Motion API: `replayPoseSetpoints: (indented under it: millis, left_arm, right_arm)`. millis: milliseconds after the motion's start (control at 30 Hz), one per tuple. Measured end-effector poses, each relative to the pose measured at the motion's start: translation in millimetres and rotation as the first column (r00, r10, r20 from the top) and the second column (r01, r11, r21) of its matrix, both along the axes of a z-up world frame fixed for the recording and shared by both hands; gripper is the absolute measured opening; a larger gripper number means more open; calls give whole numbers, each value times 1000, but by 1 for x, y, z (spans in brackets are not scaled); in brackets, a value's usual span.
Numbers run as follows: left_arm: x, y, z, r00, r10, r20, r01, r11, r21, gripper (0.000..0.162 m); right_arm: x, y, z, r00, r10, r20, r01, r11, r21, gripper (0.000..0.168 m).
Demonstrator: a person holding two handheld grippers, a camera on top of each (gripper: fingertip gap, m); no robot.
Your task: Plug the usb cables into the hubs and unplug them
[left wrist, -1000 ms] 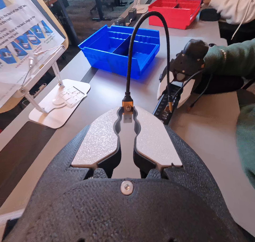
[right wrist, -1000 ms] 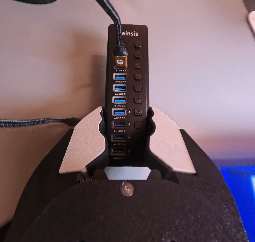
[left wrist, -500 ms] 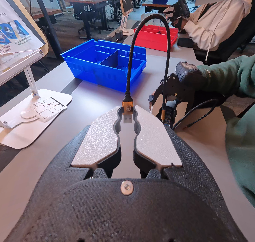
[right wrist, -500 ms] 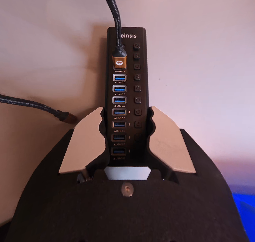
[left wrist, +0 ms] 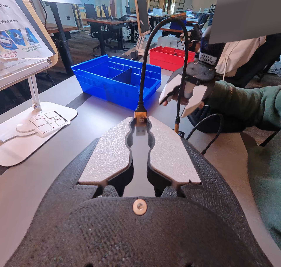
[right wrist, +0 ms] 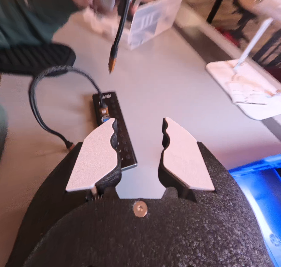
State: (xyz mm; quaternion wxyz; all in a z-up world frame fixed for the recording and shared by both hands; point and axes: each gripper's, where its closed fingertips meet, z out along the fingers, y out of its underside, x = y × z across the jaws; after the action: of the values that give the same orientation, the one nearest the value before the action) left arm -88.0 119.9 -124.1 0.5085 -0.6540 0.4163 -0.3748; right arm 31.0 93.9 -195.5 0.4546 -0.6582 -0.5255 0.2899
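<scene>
My left gripper (left wrist: 140, 122) is shut on the orange plug (left wrist: 140, 119) of a black braided USB cable (left wrist: 165, 22). The cable arches up and over. Its other orange plug (left wrist: 176, 125) hangs free just above the table; it also shows in the right wrist view (right wrist: 112, 63). The black hub (right wrist: 117, 132) lies flat on the table, and only its corner (left wrist: 181, 133) shows in the left wrist view. A second cable (right wrist: 32, 101) is plugged into an upper port and loops left to a loose end (right wrist: 69, 146). My right gripper (right wrist: 139, 120) is open and empty above the hub; it also shows in the left wrist view (left wrist: 173, 107).
A blue divided bin (left wrist: 115, 83) stands at the back, and its edge is at my right (right wrist: 258, 183). A red bin (left wrist: 170, 57) sits behind it. A white document stand (left wrist: 30, 130) is on the left. A green sleeve (left wrist: 243, 104) reaches in from the right. A person in white sits behind. My right fingertips sit around 15 cm from my left ones.
My right gripper has let go of the hub, opened, and lifted up and back from it. My left gripper still holds its plug and has tilted up.
</scene>
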Motion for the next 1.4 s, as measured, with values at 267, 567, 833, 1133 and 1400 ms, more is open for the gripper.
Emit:
replayPoseSetpoints:
  millis: [267, 567, 833, 1133, 1400]
  left_arm:
    - [-13, 6, 42, 976, 124, 182, -142, 986, 90, 15]
    - [2, -16, 42, 977, 154, 144, -178, 969, 172, 15]
    - [21, -29, 10, 996, 69, 49, -76, 984, 160, 15]
    - [36, -53, 17, 962, -149, 231, 152, 988, 3, 15]
    - [44, -61, 4, 941, -222, 254, 256, 961, -107, 15]
  right_arm:
    - [-11, -34, 116, 917, 76, -391, -26, 991, 131, 40]
    - [-106, -62, 116, 932, 232, -277, -208, 971, 114, 37]
    - [-93, 2, 76, 953, -51, -300, 41, 998, -41, 37]
    - [-82, -12, 93, 875, 66, -479, -135, 985, -110, 25]
    - [-92, -33, 85, 833, 201, -515, -309, 942, -131, 42]
